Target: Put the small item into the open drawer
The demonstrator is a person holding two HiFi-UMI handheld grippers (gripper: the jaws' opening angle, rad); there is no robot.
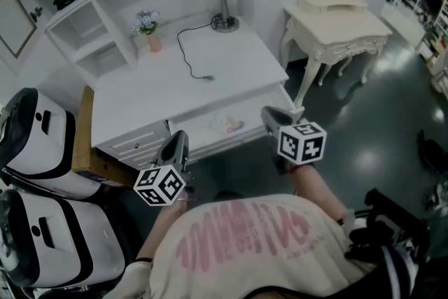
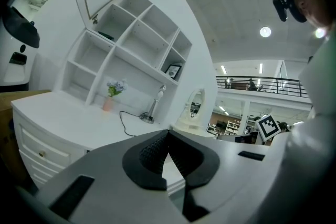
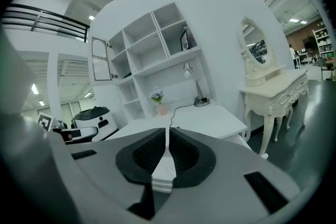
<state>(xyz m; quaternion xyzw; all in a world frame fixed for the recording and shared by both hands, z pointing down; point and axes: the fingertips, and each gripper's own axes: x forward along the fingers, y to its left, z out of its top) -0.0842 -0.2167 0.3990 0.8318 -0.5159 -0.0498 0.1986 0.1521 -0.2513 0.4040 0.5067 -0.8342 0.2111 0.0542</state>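
Looking down, we see a white desk (image 1: 147,91) with its drawer (image 1: 206,124) pulled open. The small item (image 1: 234,126), pinkish and yellow, lies inside the drawer, right of its middle. The right claw (image 1: 270,114) hangs over the drawer's right end, near the item, closed with nothing in it. The left claw (image 1: 178,140) sits by the drawer's left front corner, tips together, also empty. On the desk we note a lamp (image 1: 222,7), a flower pot (image 1: 148,30) and a loose cable (image 1: 187,56).
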